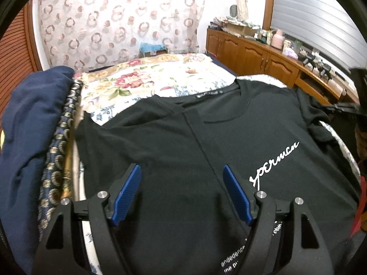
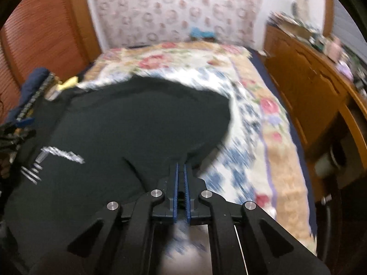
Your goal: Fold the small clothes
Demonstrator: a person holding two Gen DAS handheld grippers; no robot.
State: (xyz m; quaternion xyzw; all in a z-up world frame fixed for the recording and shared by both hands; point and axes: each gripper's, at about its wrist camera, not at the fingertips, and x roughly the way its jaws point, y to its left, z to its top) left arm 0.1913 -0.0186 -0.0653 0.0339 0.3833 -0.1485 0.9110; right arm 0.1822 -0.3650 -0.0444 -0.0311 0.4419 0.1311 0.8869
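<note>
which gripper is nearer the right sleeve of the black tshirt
Right. The right gripper is shut on the sleeve edge; the left gripper hangs open above the shirt's middle.

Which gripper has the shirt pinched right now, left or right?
The right gripper: its blue pads are shut on an edge of the black T-shirt. The left gripper stands wide open above the shirt, nothing between its pads.

- Floral bedspread point(image 1: 146, 78) covered the bed, red roses & blue sprigs.
- Navy cloth point(image 1: 27, 123) bunched at left edge, patterned tie-like strip point(image 1: 62, 137) just beside it.
- Wooden cabinets point(image 1: 257, 57) along right wall, top cluttered w/ misc. items.
- Ring-print curtain point(image 1: 110, 18) behind bed.
</note>
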